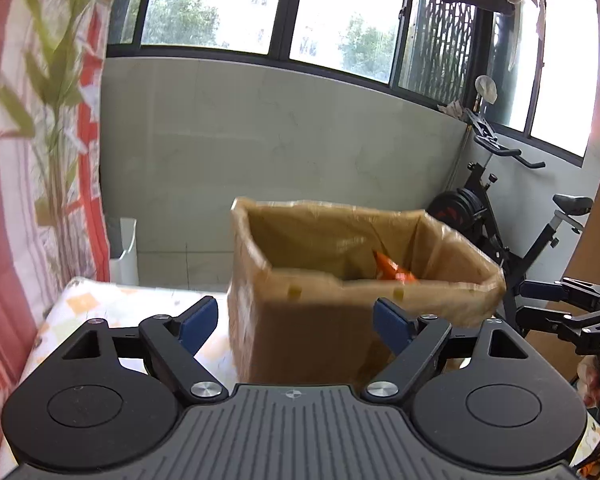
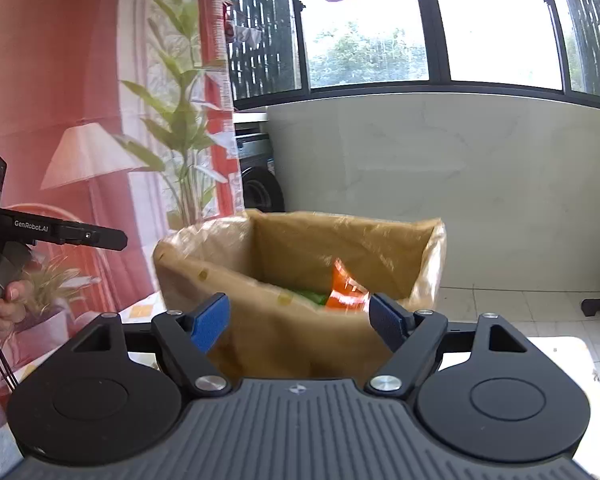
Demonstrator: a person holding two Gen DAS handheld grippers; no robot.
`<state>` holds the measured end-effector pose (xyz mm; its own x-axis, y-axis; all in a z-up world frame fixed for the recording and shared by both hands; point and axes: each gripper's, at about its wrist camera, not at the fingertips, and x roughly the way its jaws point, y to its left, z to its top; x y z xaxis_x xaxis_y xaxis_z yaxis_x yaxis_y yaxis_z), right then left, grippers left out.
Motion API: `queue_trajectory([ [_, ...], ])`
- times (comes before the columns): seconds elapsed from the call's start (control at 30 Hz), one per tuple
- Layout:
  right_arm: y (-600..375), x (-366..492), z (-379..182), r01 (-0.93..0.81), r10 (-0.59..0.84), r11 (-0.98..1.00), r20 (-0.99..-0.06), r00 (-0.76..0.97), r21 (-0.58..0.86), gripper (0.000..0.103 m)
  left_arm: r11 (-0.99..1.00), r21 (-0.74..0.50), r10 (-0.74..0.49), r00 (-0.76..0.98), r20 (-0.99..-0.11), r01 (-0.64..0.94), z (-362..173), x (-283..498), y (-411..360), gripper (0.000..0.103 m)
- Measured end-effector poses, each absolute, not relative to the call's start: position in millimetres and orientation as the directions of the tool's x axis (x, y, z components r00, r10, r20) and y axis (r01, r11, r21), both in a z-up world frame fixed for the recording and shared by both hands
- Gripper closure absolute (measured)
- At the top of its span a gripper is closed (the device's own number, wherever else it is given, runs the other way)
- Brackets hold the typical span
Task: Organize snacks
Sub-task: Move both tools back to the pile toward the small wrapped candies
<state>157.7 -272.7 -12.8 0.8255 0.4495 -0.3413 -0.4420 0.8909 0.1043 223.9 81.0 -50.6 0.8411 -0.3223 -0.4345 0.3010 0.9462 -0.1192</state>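
Both your grippers tilt slightly downward toward the cardboard box, side by side. Your left gripper has its jaws spread wide, nothing between the blue pads; your right gripper is just as wide, also empty. The box stands on the patterned tabletop, near its far edge, directly ahead of both. Inside, an orange snack packet leans by the right wall, something green beside it. An exercise bike stands beyond, on the right.
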Motion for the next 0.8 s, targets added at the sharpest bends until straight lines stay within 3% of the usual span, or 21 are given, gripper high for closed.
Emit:
queue_trajectory([
  [0.37,-268.5,130.6,-92.0,-0.397,0.382,0.914,-0.507,0.773,0.084,0.024,0.941,-0.224,-0.337,0.781,-0.525,0.255,-114.0,200.6,76.8,0.026],
  [0.57,-273.3,127.1,-140.4,-0.419,0.339,0.907,-0.648,0.682,0.033,0.040,0.945,-0.209,-0.327,0.761,-0.560,0.252,-133.2,196.3,68.7,0.026],
  [0.8,-261.4,123.5,-160.5,-0.513,0.367,0.858,-0.694,0.619,-0.004,0.054,0.952,-0.210,-0.306,0.743,-0.595,0.224,-149.3,198.9,68.7,0.030],
])
